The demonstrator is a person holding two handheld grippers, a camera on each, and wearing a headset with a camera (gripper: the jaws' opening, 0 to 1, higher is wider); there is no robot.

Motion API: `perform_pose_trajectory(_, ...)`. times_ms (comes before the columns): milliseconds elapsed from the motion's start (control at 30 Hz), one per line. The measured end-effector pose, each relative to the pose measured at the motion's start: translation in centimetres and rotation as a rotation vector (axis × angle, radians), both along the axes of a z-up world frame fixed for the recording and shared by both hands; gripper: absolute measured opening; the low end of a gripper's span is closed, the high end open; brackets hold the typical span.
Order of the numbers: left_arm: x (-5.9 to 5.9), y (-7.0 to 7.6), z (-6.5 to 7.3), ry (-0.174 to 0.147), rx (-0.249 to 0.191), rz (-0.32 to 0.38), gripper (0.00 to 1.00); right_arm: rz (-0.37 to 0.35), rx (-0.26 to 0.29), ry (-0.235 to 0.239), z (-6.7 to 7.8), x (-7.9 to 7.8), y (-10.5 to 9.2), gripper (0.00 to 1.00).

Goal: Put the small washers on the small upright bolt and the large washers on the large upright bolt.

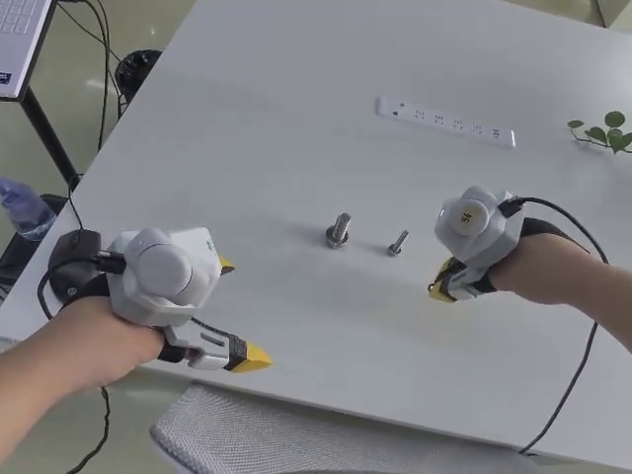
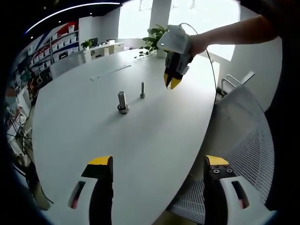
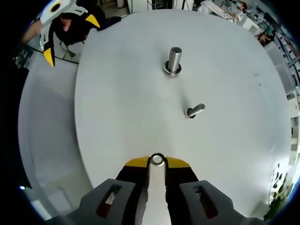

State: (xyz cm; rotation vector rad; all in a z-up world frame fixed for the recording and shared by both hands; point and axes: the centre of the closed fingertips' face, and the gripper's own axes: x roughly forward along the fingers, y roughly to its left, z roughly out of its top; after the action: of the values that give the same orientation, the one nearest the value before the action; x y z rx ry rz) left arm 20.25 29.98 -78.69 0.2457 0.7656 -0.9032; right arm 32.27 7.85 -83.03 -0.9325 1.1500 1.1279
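Observation:
The large upright bolt (image 1: pixel 339 230) (image 2: pixel 123 102) (image 3: pixel 173 60) stands mid-table with a wider metal ring around its foot. To its right the small bolt (image 1: pixel 398 242) (image 2: pixel 142 89) (image 3: pixel 195 111) stands on the white table (image 1: pixel 296 118). My right gripper (image 1: pixel 441 289) (image 3: pixel 158 161) (image 2: pixel 172 83) hovers just right of the small bolt, shut on a small metal washer (image 3: pixel 158 160) pinched between its yellow tips. At the near left table edge my left gripper (image 1: pixel 238 314) (image 2: pixel 158 162) (image 3: pixel 70 35) is open with nothing between its jaws.
A white power strip (image 1: pixel 444 120) lies at the back of the table, plant leaves (image 1: pixel 602 133) at the far right. A grey mesh chair (image 1: pixel 296 439) sits under the near edge. A water bottle (image 1: pixel 25 209) and cables are off the left side.

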Motion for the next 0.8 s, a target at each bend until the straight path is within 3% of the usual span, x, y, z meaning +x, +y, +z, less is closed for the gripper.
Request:
perform_pose_trajectory(500,0.2,0.4,0.0,-0.009,-0.001,0.017,0.82,-0.01,0.019,-0.043,1.8,3.4,0.9,0.12)
perform_pose_trajectory(800,0.6,0.5,-0.1,-0.019,-0.001,0.029,0.86,-0.007,0.034,-0.056,2.8,4.0,2.4,0.12)
